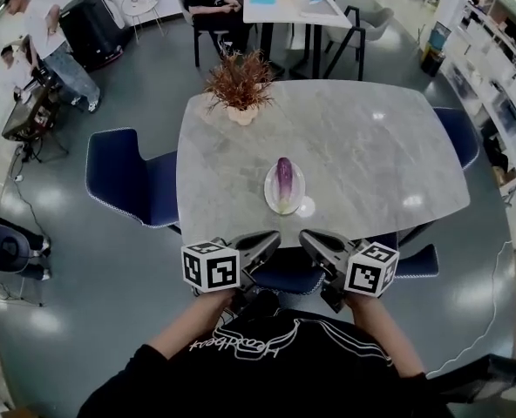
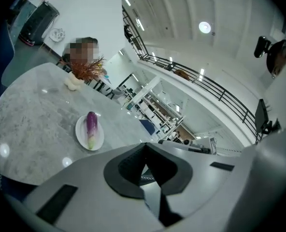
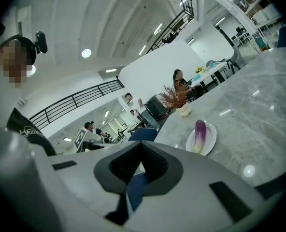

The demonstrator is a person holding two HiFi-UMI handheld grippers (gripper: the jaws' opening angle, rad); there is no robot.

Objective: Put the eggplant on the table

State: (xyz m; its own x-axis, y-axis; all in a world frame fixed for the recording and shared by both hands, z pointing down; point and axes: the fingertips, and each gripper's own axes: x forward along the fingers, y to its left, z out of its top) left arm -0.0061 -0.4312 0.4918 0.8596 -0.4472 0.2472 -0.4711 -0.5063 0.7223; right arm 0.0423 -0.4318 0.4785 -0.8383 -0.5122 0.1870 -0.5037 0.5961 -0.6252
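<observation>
A purple eggplant (image 1: 283, 179) with a pale green end lies on a small white plate (image 1: 269, 190) near the front middle of the grey marble table (image 1: 371, 146). Both grippers hover side by side off the table's near edge, short of the plate. My left gripper (image 1: 275, 238) is shut with nothing in it, and so is my right gripper (image 1: 303, 238). In the left gripper view the eggplant (image 2: 91, 124) on its plate (image 2: 81, 132) lies to the left of the closed tips (image 2: 144, 145). In the right gripper view the eggplant (image 3: 200, 131) lies to the right of the closed tips (image 3: 141, 144).
A pot of dried reddish plants (image 1: 239, 85) stands at the table's far left. Blue chairs stand at the left (image 1: 123, 172), right (image 1: 458, 133) and near side (image 1: 284, 277). Beyond are another table (image 1: 293, 7) and people on the grey floor.
</observation>
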